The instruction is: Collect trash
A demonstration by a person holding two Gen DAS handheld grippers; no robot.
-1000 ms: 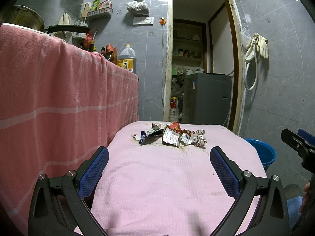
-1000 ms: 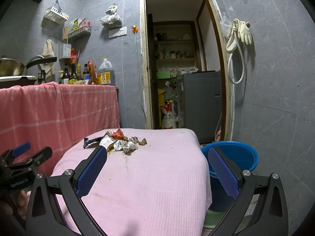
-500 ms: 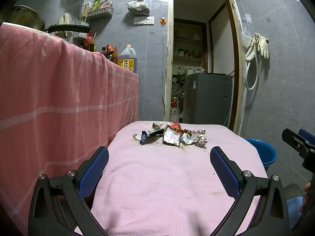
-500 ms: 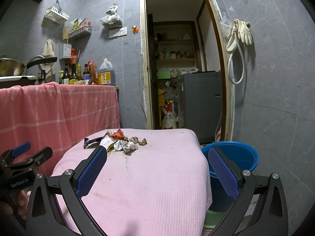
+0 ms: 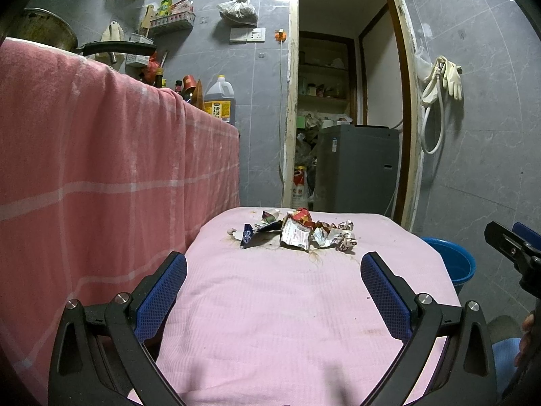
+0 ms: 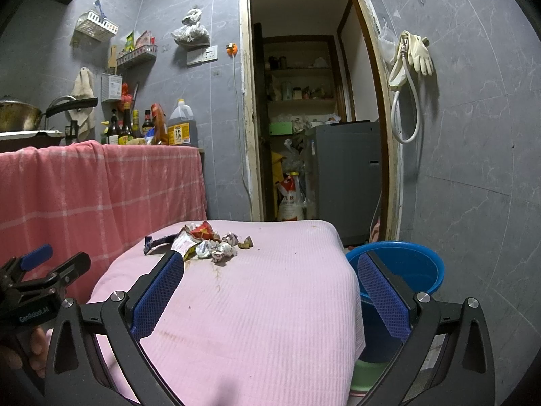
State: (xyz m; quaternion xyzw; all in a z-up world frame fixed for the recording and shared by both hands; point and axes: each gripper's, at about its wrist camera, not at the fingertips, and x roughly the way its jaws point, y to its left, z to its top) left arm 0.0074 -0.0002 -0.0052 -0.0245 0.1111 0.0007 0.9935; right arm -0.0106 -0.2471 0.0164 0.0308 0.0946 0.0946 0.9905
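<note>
Ribbed matt pink cloth (image 5: 287,321); crinkled, perhaps foil, glossy wrappers (image 5: 297,233).

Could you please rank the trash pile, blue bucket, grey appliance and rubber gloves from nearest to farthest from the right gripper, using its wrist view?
1. Blue bucket, right, beside the table.
2. Trash pile, left, on the cloth.
3. Grey appliance, in the doorway.
4. Rubber gloves, high on the right wall.

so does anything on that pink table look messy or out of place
Yes. A heap of crumpled wrappers lies at the far end of the pink table, and brownish stains run from under it down the cloth, as if something leaked. The blue bucket beside the table holds none of it that shows.
</note>
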